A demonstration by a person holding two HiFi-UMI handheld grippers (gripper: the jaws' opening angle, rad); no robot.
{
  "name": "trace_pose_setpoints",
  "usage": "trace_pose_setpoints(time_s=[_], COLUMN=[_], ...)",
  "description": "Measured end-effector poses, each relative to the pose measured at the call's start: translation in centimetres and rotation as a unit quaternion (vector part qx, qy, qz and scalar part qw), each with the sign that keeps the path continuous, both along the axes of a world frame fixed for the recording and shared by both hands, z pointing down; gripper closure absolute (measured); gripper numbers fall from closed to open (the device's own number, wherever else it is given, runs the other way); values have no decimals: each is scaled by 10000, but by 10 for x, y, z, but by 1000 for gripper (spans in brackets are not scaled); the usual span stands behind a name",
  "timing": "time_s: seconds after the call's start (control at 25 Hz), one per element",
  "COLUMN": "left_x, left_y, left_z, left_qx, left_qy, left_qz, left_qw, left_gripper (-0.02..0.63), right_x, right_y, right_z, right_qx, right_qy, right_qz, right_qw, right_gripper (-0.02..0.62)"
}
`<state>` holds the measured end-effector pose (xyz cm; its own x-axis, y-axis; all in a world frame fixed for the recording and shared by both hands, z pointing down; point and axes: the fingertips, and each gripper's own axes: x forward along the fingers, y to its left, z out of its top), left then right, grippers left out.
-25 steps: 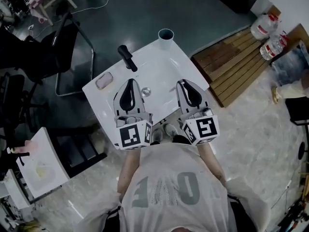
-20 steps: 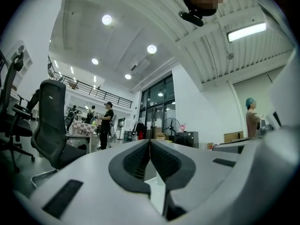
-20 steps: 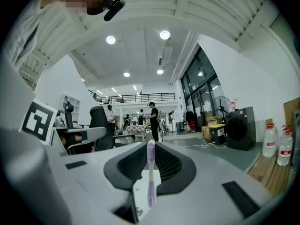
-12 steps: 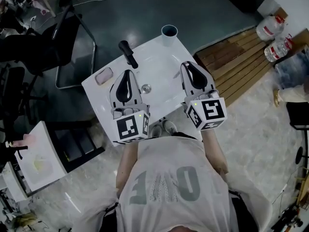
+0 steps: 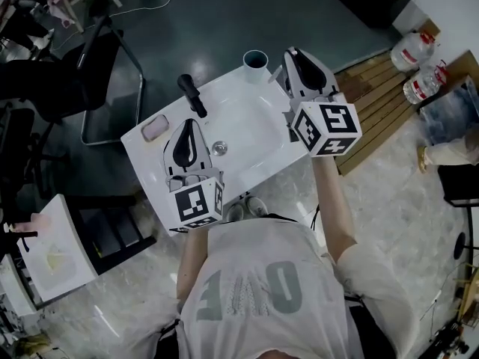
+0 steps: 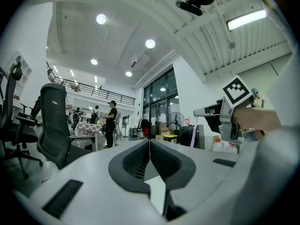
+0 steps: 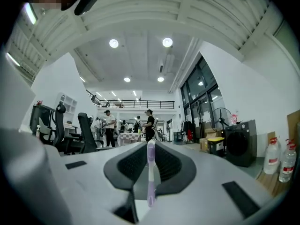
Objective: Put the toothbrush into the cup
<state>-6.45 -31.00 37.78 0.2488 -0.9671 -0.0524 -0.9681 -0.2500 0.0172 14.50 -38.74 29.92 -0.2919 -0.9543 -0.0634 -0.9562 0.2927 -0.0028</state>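
At the far edge of the washbasin, the cup stands upright with its mouth open to the ceiling. The right gripper hangs just beside it, to the right of it in the head view and raised above the basin top.

The right gripper's jaws pinch the toothbrush. In the right gripper view the toothbrush runs straight up and down between the pads, crossways to the line in which the jaws point. Which end carries the bristles cannot be told. The head view does not show the toothbrush.

The left gripper sits over the near part of the basin, close to the drain and well apart from the cup. Its jaws are pressed together with nothing between them, as the left gripper view shows.

Governing relation: the cup lies to the left of the right gripper's tip, and the toothbrush's long axis appears already in line with the cup's upright axis. The next move therefore likely calls for a sideways shift over the rim, then a descent. The right hand is the nearer one.
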Motion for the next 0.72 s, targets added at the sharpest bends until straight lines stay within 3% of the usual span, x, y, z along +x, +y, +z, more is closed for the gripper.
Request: trace_pose_setpoints(time_s=[0.28,0.72], left_x=[-5,-26], left_y=[1,7], left_z=[5,24], left_qx=[-102,-369], left_qy=[-154,-349], left_qz=[-154,-514], left_qw=[9997,9974], left_gripper=[580,579], right_x=[7,-8], right_y=[-44,-129], right_z=[-30,42], right_qx=[285,-503], right_qy=[-143,51], right_qz=[-109,-375], right_qw=[9994,9980], right_gripper=[528,528])
